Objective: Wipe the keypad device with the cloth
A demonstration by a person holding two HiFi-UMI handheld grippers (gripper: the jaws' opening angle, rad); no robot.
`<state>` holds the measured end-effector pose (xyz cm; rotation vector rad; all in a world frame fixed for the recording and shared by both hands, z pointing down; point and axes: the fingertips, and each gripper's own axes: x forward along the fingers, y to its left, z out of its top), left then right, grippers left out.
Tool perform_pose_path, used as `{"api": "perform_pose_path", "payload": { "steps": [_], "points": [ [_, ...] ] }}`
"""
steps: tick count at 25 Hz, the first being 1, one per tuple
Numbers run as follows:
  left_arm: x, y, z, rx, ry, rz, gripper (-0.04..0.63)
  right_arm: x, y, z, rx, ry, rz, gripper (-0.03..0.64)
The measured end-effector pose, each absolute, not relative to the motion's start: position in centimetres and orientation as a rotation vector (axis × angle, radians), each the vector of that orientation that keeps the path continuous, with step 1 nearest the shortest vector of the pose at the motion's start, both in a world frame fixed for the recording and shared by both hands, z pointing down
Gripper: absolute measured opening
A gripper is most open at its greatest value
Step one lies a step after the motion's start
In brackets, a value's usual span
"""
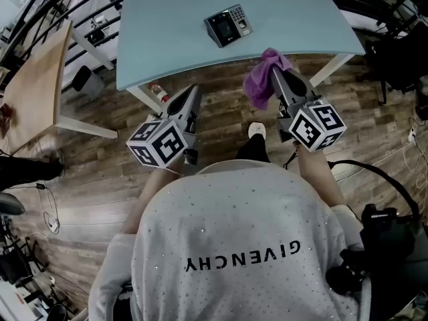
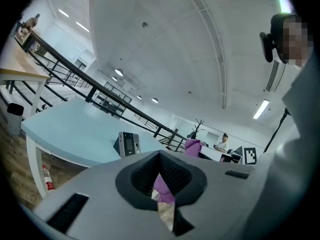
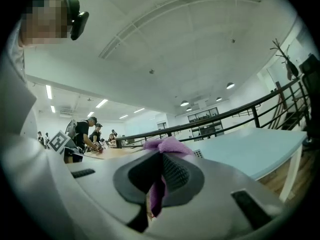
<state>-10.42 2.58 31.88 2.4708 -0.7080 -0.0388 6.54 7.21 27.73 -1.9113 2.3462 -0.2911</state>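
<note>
Over on the left, the left gripper point(image 1: 193, 91) hangs over the wood floor just short of the near edge of the pale blue table point(image 1: 167, 39). Its jaws are together at the tips with nothing pinched there. Its own view shows a sliver of purple low in the slit, and I can't tell what that is.

Moving to the middle, the keypad device point(image 1: 229, 25) sits on the table well back from that edge. Its screen and keys tilt toward the person, and its long axis runs roughly 8 to 2 o'clock in the head view.

On the right, the right gripper point(image 1: 275, 70) is clamped on the purple cloth point(image 1: 261, 84), which bunches above the jaw tips and droops below them.

Here's the geometry that matters. The device lies at about 11 o'clock from the cloth hand and 1 o'clock from the empty one. The cloth side looks a touch nearer, so I'd judge the reach is forward and slightly leftward. Wiping hasn't begun; cloth and device are well apart.
</note>
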Motion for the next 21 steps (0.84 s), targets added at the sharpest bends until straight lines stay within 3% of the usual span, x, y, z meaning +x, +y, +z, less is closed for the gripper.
{"api": "perform_pose_path", "payload": {
  "steps": [21],
  "points": [
    [-11.1, 3.7, 32.6, 2.423, -0.742, -0.052, 0.005, 8.0, 8.9, 27.8, -2.033, 2.372, -0.267, 0.002]
  ]
}}
